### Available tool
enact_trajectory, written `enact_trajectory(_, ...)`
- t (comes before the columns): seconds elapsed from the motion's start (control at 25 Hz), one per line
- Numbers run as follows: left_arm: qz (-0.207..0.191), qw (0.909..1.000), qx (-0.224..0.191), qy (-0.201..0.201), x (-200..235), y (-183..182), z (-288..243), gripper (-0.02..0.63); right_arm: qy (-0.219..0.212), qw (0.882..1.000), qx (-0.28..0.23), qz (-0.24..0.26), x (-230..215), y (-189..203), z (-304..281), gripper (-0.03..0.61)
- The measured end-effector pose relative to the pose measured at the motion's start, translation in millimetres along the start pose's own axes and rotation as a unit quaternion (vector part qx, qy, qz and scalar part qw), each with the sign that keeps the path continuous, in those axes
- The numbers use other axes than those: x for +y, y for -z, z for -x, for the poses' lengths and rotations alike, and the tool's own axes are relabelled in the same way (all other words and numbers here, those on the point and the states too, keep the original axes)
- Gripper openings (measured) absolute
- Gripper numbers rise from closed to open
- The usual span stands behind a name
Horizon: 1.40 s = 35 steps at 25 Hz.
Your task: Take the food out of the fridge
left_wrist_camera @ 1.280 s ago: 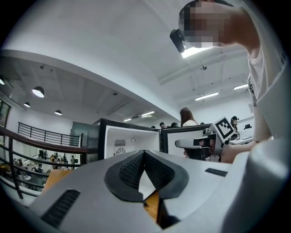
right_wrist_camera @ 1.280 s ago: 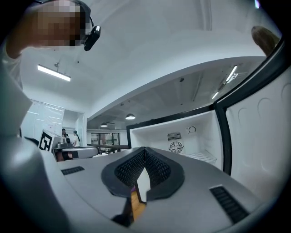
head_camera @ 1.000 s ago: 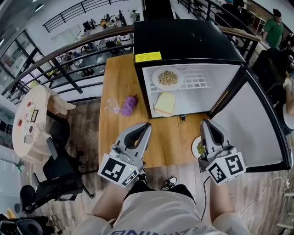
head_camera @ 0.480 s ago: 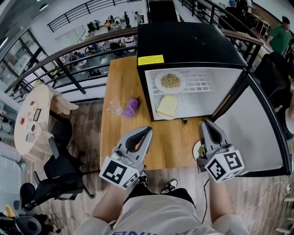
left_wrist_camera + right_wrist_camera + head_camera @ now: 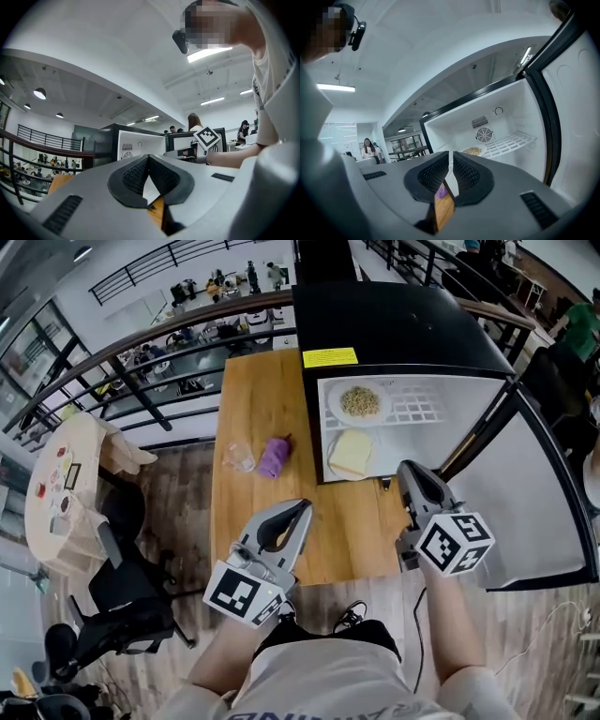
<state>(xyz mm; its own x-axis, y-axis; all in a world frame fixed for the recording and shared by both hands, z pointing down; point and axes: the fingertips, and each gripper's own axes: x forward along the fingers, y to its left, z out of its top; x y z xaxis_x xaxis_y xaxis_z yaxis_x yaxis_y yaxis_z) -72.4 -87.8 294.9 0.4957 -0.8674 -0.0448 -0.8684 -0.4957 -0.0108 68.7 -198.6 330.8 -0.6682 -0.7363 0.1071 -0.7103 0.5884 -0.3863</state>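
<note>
Nearest us, our left gripper [image 5: 302,508] hangs over the surface [image 5: 248,409] with its jaws together and nothing in them. To the right and a little farther, our right gripper [image 5: 406,468] points at the mouth of the fridge [image 5: 394,324], its jaws also pressed together and empty.

That looks to us like the first risk. If we go in without opening it, the closed tip would shove the bread [image 5: 350,454] back along the fridge floor instead of taking it. The open door [image 5: 534,502] stands just right of that gripper, so a wide swing could knock it.

Farther in, the grain plate [image 5: 336,402] sits on the wire shelf above the bread. Lifting too high beneath it could jog the shelf, and tilting the plate on the way out would spill loose grain. On the left, the cup [image 5: 236,457] and the purple thing [image 5: 274,457] crowd the likely set-down spot.
</note>
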Motion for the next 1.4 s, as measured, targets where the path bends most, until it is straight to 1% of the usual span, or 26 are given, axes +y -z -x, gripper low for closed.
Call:
enact_trajectory(0.12,-0.003,0.9998,-0.002,0.019,11,-1,12,0.008,0.024,0.999,0.004,-0.028,1,8,-13,0.025)
enact_trajectory(0.2,-0.001,0.9995,-0.002,0.032,21,1,22,0.008,0.039,0.997,0.001,-0.061,0,15,-23,0.029)
enact_trajectory(0.24,-0.001,0.9992,-0.002,0.039,26,2,27,0.008,0.045,0.996,-0.001,-0.083,0,17,-28,0.053)
enact_trajectory(0.28,-0.001,0.9989,-0.003,0.047,31,2,32,0.008,0.051,0.993,-0.006,-0.106,0,18,-33,0.083)
enact_trajectory(0.4,0.005,0.9975,-0.002,0.07,43,8,48,0.008,0.073,0.984,-0.024,-0.16,1,22,-48,0.083)
enact_trajectory(0.48,0.011,0.9966,0.004,0.082,48,15,56,0.008,0.078,0.977,-0.033,-0.196,-2,25,-58,0.092)
enact_trajectory(0.6,0.018,0.9958,0.009,0.089,54,22,63,0.008,0.085,0.96,-0.047,-0.261,-12,25,-73,0.1)
enact_trajectory(0.64,0.021,0.9958,0.01,0.089,55,23,65,0.008,0.088,0.952,-0.051,-0.289,-17,27,-78,0.1)
enact_trajectory(0.76,0.026,0.9956,0.008,0.09,55,23,70,0.008,0.093,0.921,-0.055,-0.374,-36,36,-92,0.1)
enact_trajectory(0.84,0.027,0.9956,0.008,0.089,54,23,72,0.008,0.098,0.906,-0.055,-0.408,-47,42,-100,0.1)
enact_trajectory(0.92,0.03,0.9958,0.011,0.085,53,25,73,0.008,0.1,0.897,-0.055,-0.426,-54,45,-106,0.1)
enact_trajectory(1.2,0.035,0.9967,0.022,0.069,52,33,77,0.008,0.104,0.879,-0.055,-0.461,-76,51,-123,0.1)
enact_trajectory(1.4,0.036,0.9973,0.023,0.059,56,32,76,0.008,0.094,0.872,-0.053,-0.477,-76,52,-136,0.1)
